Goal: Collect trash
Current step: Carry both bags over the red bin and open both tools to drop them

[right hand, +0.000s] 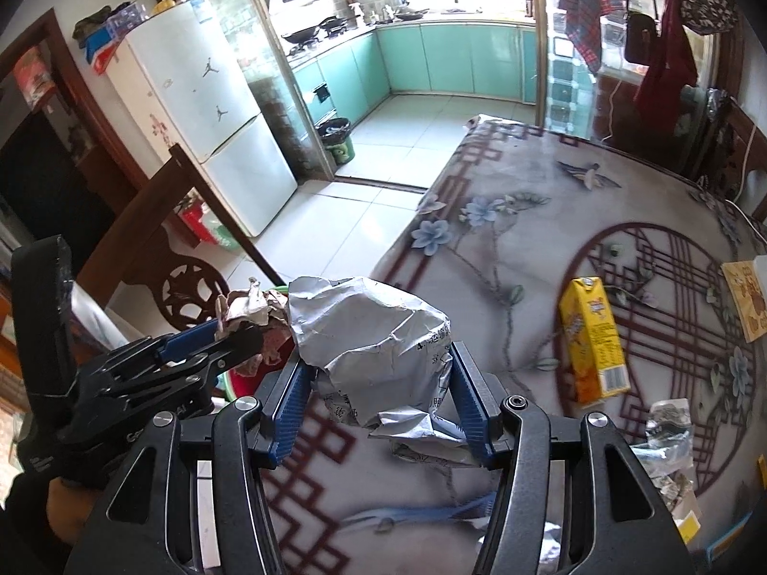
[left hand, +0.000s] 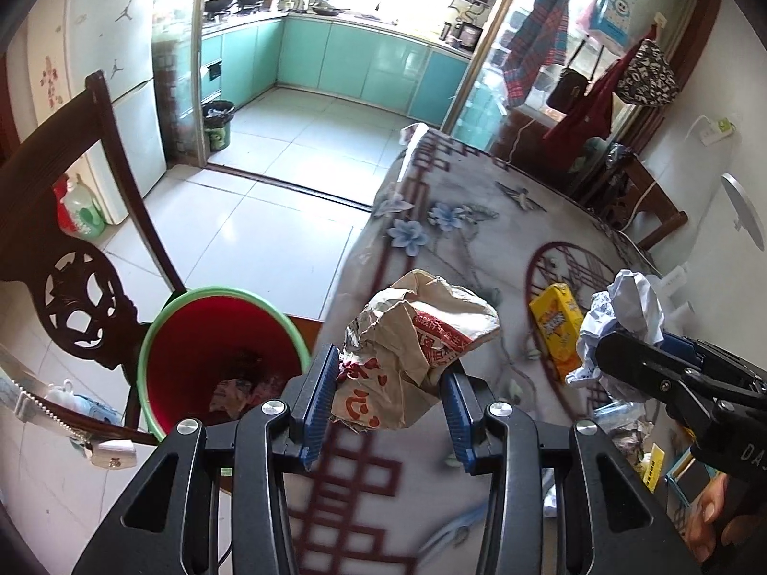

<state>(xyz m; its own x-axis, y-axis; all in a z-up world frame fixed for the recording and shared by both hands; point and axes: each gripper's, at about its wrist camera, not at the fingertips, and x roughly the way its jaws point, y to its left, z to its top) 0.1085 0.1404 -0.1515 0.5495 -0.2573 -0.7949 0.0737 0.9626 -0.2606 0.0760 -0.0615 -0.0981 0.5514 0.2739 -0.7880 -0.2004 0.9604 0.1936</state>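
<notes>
Over the edge of the tabletop (left hand: 479,201), the left gripper (left hand: 388,383) has its jaws closed part way on a crumpled brown paper bag (left hand: 417,335) with red print. The bag sits squeezed between the two blue pads (left hand: 319,397). Just to the left and lower down is a red bin (left hand: 211,330) with a green rim. It stands next to a dark wooden chair (left hand: 81,297). Some scraps already lie at the bottom of the bin.

The right gripper (right hand: 378,407) has its jaws closed part way on a crumpled silver wrapper (right hand: 374,335). It holds the wrapper up above the flowered cloth on the tabletop. In the left wrist view the same wrapper (left hand: 623,316) shows to the right of the paper bag, near it but apart.

A yellow juice box (right hand: 594,340) lies on its side on the tabletop, well to the right of the silver wrapper. More small bits of trash (right hand: 671,441) lie near the right edge of the tabletop, close to the person
</notes>
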